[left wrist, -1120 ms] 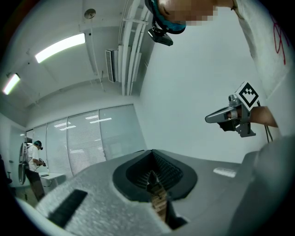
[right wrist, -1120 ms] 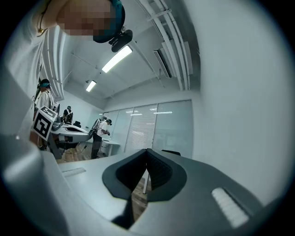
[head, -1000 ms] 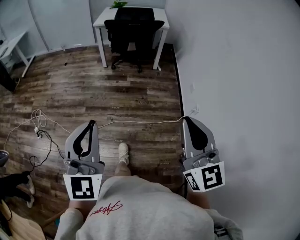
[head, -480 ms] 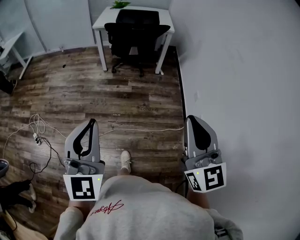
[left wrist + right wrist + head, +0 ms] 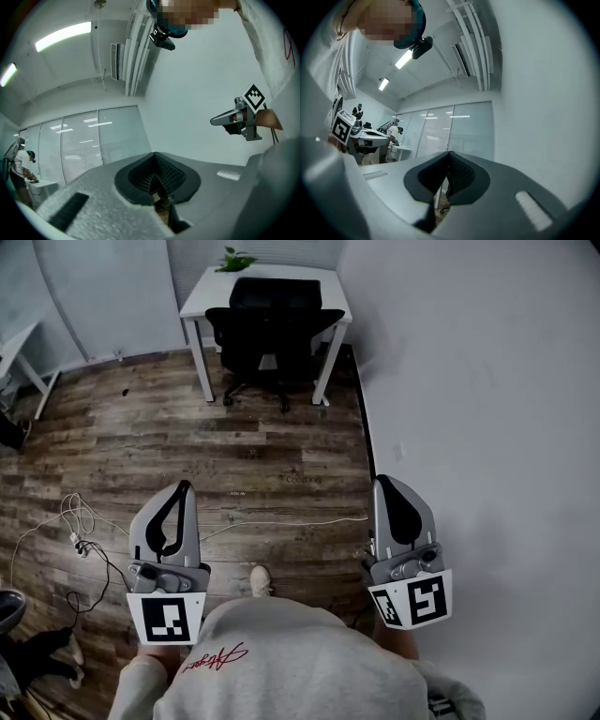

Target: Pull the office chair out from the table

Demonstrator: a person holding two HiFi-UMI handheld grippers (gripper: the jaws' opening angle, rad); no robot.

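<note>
- The black office chair [image 5: 275, 332] stands at the far end of the room. Its seat is pushed in under the white table [image 5: 201, 300] and its backrest faces the camera between the table's legs.
- It is stored there as a chair normally is, so its back and armrests are the parts open to a grip from this side.
- A small green plant [image 5: 234, 259] stands at the table's back edge, against the wall. It is clear of the chair and looks unlikely to be disturbed by a pull.
- Between chair and person lies an open stretch of wood-plank floor [image 5: 234, 442]. A thin white cable [image 5: 291, 520] crosses it close to the person, and a tangle of cords [image 5: 80, 531] lies off to the left.
- The cable could catch a foot or, later, a chair castor.
- A plain wall [image 5: 469, 427] runs along the right side, so the approach goes straight up the room.
- The left gripper [image 5: 185, 488] and right gripper [image 5: 380, 482] are held out in front of the person's grey sweatshirt [image 5: 281, 662], well apart from each other and far from the chair.
- Each points ahead and roughly level, which suits walking up to the chair more than working on anything.
- Both gripper views show the jaws pressed together with nothing between the pads. Neither tool holds or touches anything.
- The pull is not yet begun. The jaws will have to open before they can take the backrest or an armrest.
</note>
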